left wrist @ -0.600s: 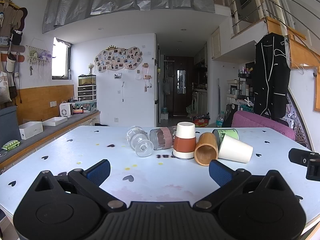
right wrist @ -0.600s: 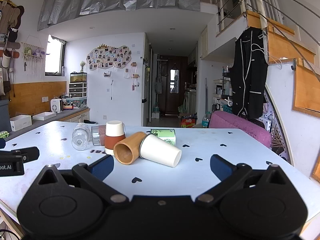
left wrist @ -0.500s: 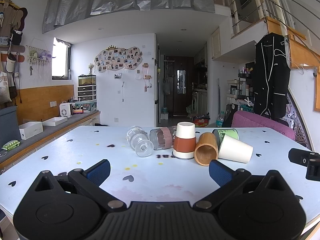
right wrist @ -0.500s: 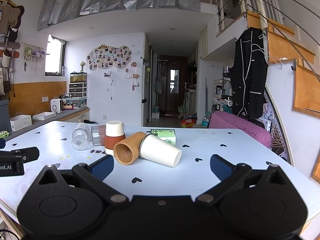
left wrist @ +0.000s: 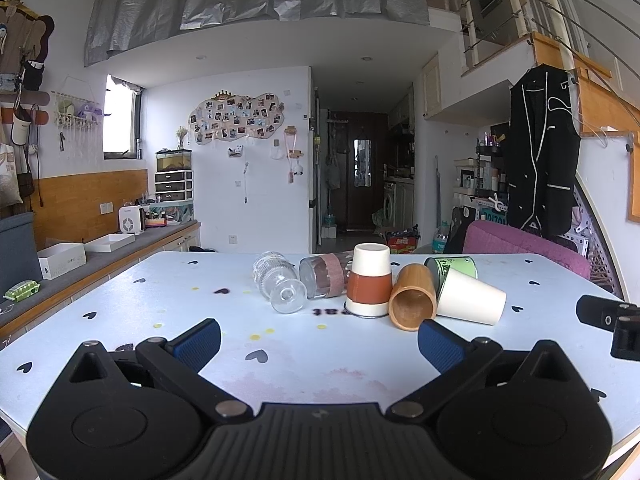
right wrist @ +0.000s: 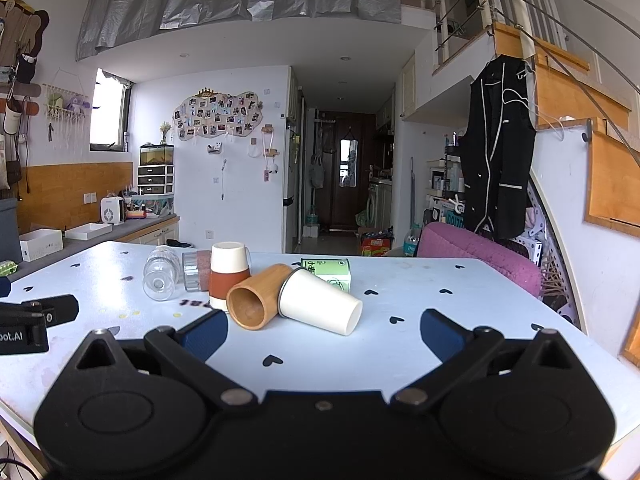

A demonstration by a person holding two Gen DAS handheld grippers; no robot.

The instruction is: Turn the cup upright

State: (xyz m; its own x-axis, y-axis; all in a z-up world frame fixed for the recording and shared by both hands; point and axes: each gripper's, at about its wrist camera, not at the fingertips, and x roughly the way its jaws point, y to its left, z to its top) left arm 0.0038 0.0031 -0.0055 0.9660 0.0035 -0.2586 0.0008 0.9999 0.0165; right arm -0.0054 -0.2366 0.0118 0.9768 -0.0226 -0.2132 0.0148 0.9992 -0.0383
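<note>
Centrally, toppled wooden cup (left wrist: 412, 298) against white paper cup (left wrist: 470, 296), visibly hollow.

Bare table (left wrist: 320, 360) up front — cups (left wrist: 412, 298) crowd together behind.

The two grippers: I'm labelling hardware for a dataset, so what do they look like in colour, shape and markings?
Both match. The left gripper and right gripper have matte black bodies with two round discs, silver pivot pins and triangular cut-outs in the linkage arms. The fingers carry ribbed blue pads. The left gripper's side, seen from the right wrist, bears white lettering ending "oot.AI". No cables or sleeves show.
</note>
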